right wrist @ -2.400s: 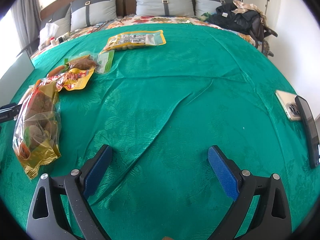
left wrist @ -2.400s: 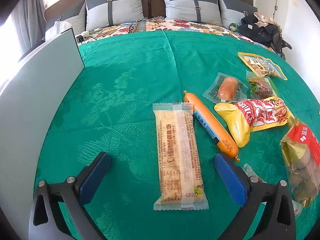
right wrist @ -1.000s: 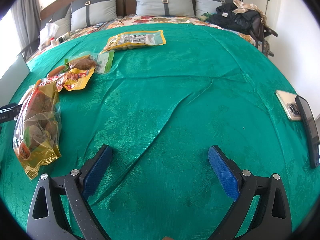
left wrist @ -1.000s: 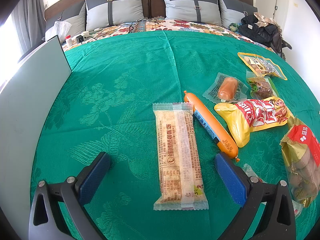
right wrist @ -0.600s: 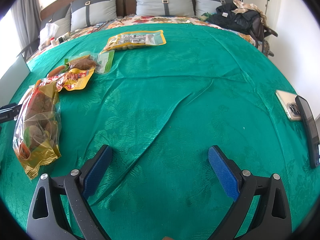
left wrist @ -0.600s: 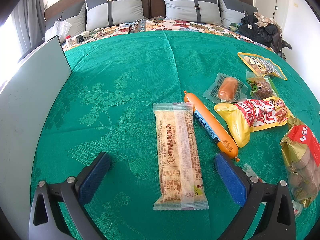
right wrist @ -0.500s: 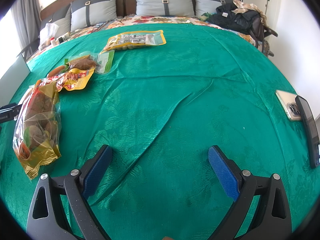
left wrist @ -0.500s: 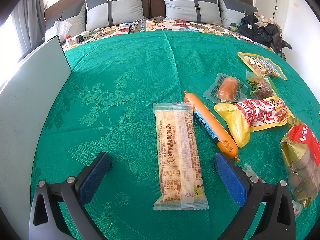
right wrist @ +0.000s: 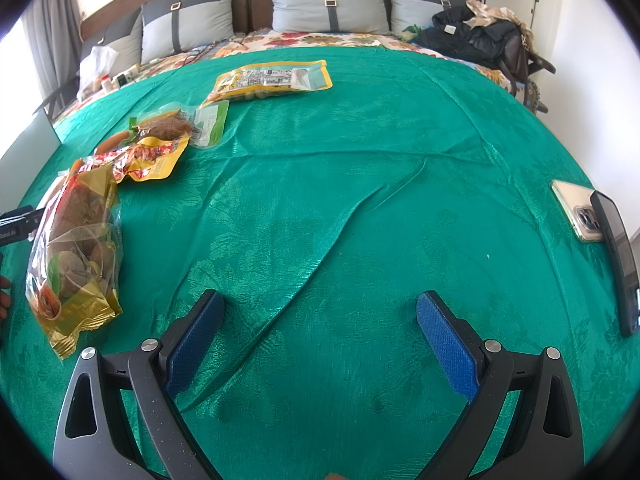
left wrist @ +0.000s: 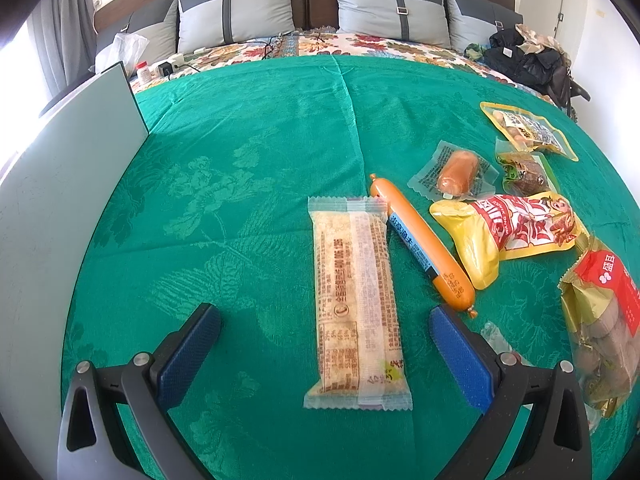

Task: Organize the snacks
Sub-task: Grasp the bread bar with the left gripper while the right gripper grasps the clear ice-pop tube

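Note:
Snacks lie on a green bedspread (left wrist: 248,152). A long pale cracker pack (left wrist: 356,300) sits lengthwise between the fingers of my open left gripper (left wrist: 324,338), untouched. Right of it lie an orange sausage (left wrist: 420,244), a yellow-red pouch (left wrist: 516,228), a small wrapped sausage (left wrist: 456,172), a dark snack pack (left wrist: 524,172), a yellow-edged nut pack (left wrist: 524,130) and a gold-red bag (left wrist: 604,320). My right gripper (right wrist: 320,340) stands open over bare cloth. In its view the gold bag (right wrist: 76,240) is at the left, the nut pack (right wrist: 272,80) farther back.
A pale grey board (left wrist: 52,216) stands along the left side. Two phones (right wrist: 600,232) rest at the right edge of the bedspread. Pillows (left wrist: 376,12) and dark clothes (left wrist: 524,60) are at the headboard end. A hand (right wrist: 3,300) shows at the far left.
The grey board on the left shifted a little leftward about two seconds ago, uncovering more green cloth. Since then neither gripper nor any snack has moved.

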